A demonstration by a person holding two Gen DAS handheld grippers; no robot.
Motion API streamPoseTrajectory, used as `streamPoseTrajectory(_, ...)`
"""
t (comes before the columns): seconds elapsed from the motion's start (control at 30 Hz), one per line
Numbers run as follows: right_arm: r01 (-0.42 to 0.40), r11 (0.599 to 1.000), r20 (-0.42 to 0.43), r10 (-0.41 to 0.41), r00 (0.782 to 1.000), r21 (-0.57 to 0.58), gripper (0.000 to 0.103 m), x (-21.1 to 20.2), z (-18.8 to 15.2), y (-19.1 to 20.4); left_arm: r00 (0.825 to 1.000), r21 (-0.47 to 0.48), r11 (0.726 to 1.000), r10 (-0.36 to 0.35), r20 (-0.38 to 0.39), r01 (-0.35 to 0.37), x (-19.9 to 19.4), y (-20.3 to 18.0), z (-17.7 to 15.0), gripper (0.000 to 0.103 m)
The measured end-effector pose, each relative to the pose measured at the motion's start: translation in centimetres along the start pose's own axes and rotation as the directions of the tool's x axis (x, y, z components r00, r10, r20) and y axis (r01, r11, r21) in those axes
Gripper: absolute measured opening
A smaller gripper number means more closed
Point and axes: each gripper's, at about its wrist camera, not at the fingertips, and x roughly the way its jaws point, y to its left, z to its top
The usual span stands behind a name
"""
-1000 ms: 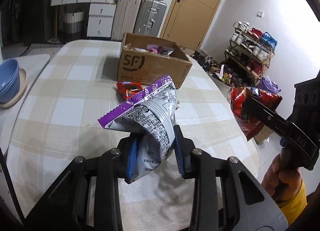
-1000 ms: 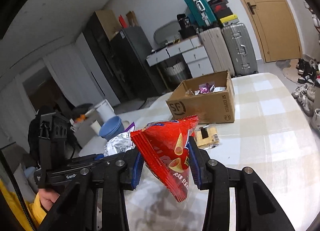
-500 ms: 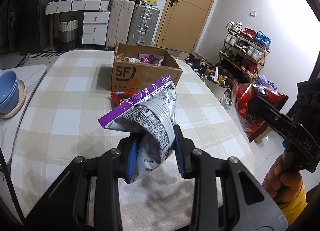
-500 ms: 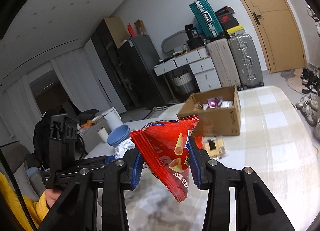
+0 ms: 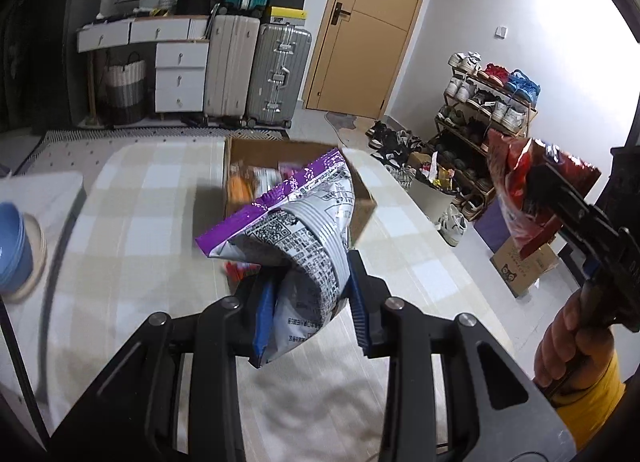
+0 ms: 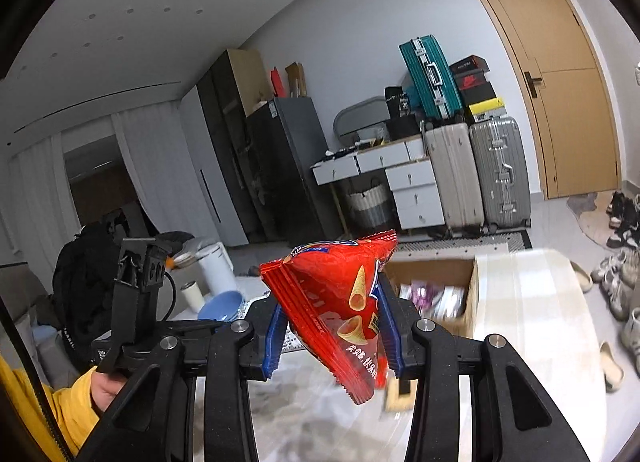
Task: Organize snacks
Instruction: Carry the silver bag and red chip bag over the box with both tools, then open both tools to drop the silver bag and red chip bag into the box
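Clamped in the left claw (image 5: pixel 310 308) is a purple and silver snack bag (image 5: pixel 298 246), pinched at its lower half between the blue pads, with its purple sealed edge sticking up and to the left of the jaws. Both hang above a checked tablecloth (image 5: pixel 132 230). Far to the left of this claw, at the table's edge, sits a stack of blue bowls (image 5: pixel 12 246). Just beyond the bag stands an open cardboard box (image 5: pixel 360 202) with several small packets inside, blurred. Under the bag a bit of red wrapper (image 5: pixel 238 274) lies on the cloth.

Off to the right, the right claw (image 6: pixel 332 336) is clamped on a red snack bag (image 6: pixel 340 302) printed with cone-shaped crisps, its pads pressing both sides and its lower corner dangling below the jaws. A hand (image 5: pixel 568 338) in a yellow sleeve (image 5: pixel 592 402) grips this claw's handle. Ahead of it and slightly right is the same box (image 6: pixel 440 270).
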Motion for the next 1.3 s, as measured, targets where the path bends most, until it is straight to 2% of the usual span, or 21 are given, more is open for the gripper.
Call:
streamPoseTrajectory(0.17,0.009,1.0,-0.016,-0.01,1.0,-0.027,0.041,3.5,3.2,-1.5,1.0,0.004,1.0,0.019,0.012,-0.019,2.0,1.2,5.2,0.029)
streamPoseTrajectory(0.3,0.015,1.0,-0.048,-0.014,0.999,0.005,0.041,7.3,5.5,-3.7,0.999,0.003,1.0,0.03,0.031,-0.03,3.8,1.9,9.3,0.029)
streamPoseTrajectory(0.43,0.03,0.998,-0.089,-0.025,0.996,0.047,0.041,11.4,7.4,-6.2,0.998,0.031,0.998,0.054,0.016,-0.055,7.3,1.6,13.3,0.029)
streamPoseTrajectory(0.57,0.054,0.996,-0.128,-0.045,0.991,0.066,0.041,14.6,8.1,-7.9,0.997,0.081,0.994,0.079,-0.013,-0.078,11.2,0.9,16.6,0.029)
streamPoseTrajectory(0.6,0.069,0.994,-0.156,-0.056,0.986,0.082,0.041,16.8,8.4,-9.4,0.996,0.086,0.993,0.084,-0.018,-0.082,12.1,0.6,17.4,0.029)
streamPoseTrajectory(0.7,0.102,0.989,-0.214,-0.078,0.974,0.107,0.041,19.9,7.8,-11.6,0.996,0.095,0.993,0.074,-0.043,-0.07,14.9,0.1,19.6,0.029)
streamPoseTrajectory(0.87,0.155,0.978,-0.286,-0.109,0.952,0.142,0.041,23.2,5.9,-14.8,0.988,0.118,0.988,0.112,-0.108,-0.099,20.5,0.0,21.0,0.029)
streamPoseTrajectory(1.0,0.174,0.976,-0.31,-0.125,0.942,0.134,0.041,24.4,5.1,-15.7,0.981,0.101,0.991,0.1,-0.163,-0.085,24.6,1.4,20.0,0.029)
streamPoseTrajectory(1.1,0.183,0.975,-0.332,-0.131,0.934,0.129,0.041,24.9,4.3,-16.2,0.975,0.1,0.99,0.119,-0.189,-0.102,27.4,2.6,19.6,0.029)
streamPoseTrajectory(1.3,0.196,0.975,-0.36,-0.146,0.921,0.106,0.041,25.7,3.1,-16.3,0.969,0.101,0.99,0.122,-0.216,-0.103,29.8,3.8,18.2,0.03)
